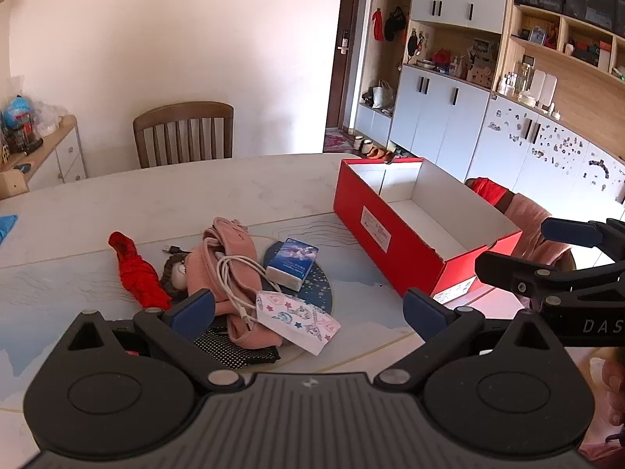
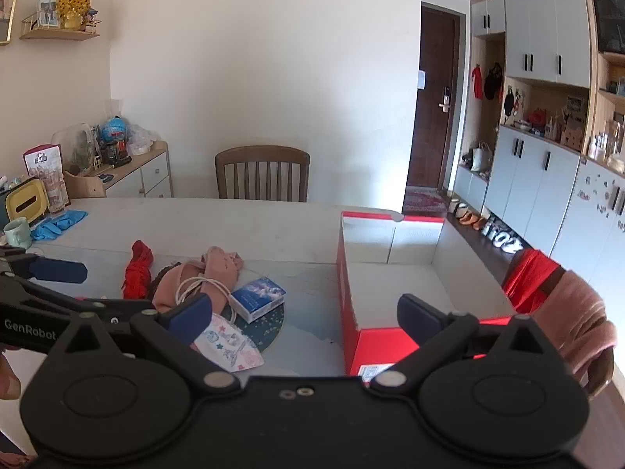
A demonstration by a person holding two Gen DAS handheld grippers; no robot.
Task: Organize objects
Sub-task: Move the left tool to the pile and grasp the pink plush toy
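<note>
An open red box with a bare white inside stands on the right of the table. Left of it lies a pile: a pink cloth, a coiled white cable, a blue and white tissue pack, a patterned face mask and a red cloth. My left gripper hangs open just short of the pile, holding nothing. My right gripper is open before the box's near end, with nothing in it.
A dark round mat lies under the pile, a black mesh piece at its near side. A wooden chair stands behind the table, another draped with pink and red clothes at right. Blue gloves and a mug sit far left.
</note>
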